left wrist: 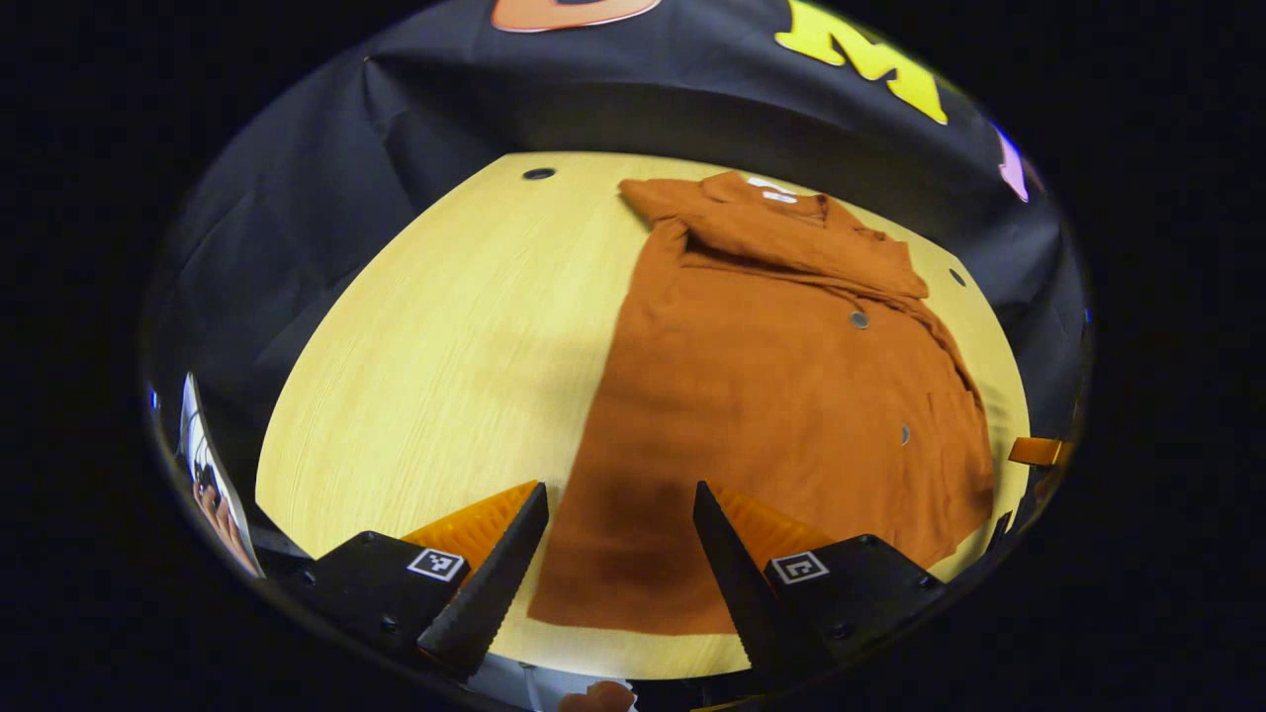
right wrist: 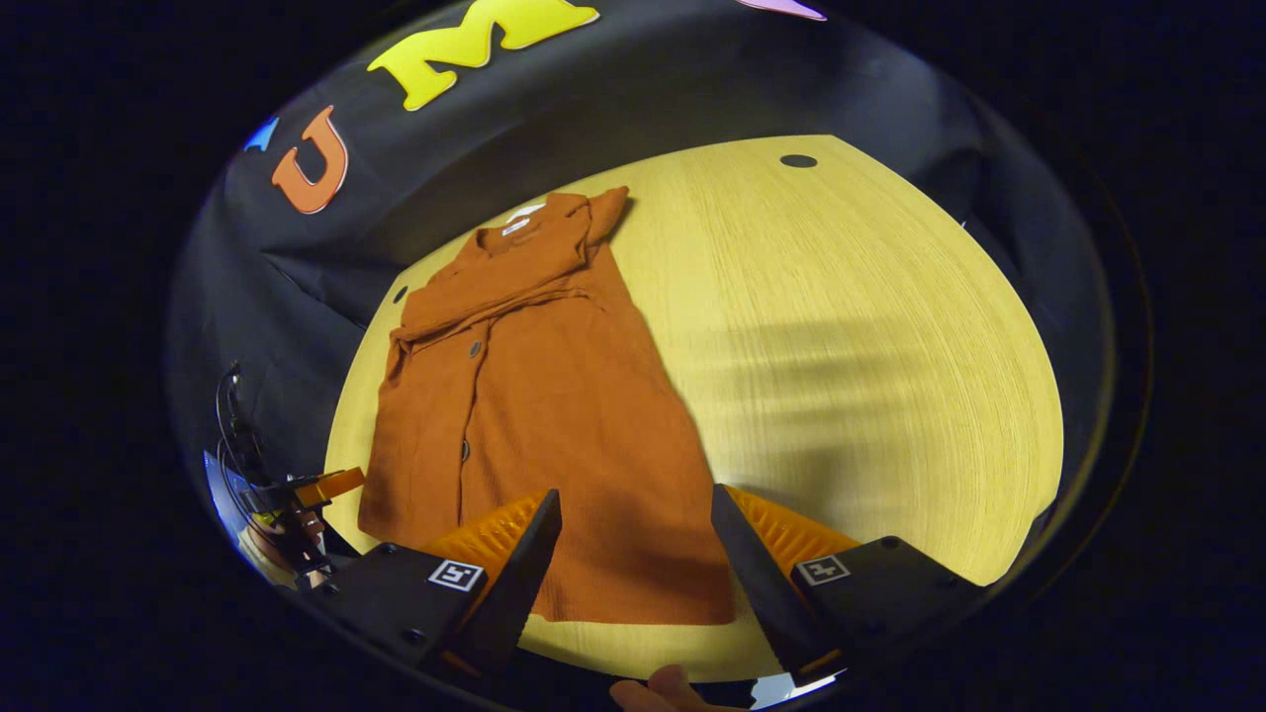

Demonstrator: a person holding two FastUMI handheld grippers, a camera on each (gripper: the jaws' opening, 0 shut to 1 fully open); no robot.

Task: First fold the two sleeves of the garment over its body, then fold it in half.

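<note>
A rust-orange buttoned garment (left wrist: 781, 396) lies flat on the light wooden table (left wrist: 435, 346), collar at the far end, both sleeves folded across its upper body. My left gripper (left wrist: 618, 554) hovers open above the near left hem corner, nothing between its fingers. In the right gripper view the same garment (right wrist: 534, 415) lies with its hem toward me. My right gripper (right wrist: 633, 564) is open over the near right hem corner, holding nothing. The left gripper (right wrist: 316, 489) shows small at the far left edge of that view, beside the hem.
The round table (right wrist: 870, 346) is bare wood to the right of the garment, with small dark holes (right wrist: 797, 160) near its far rim. Black cloth wall stands behind the table. Part of a hand (right wrist: 663, 687) shows at the bottom edge.
</note>
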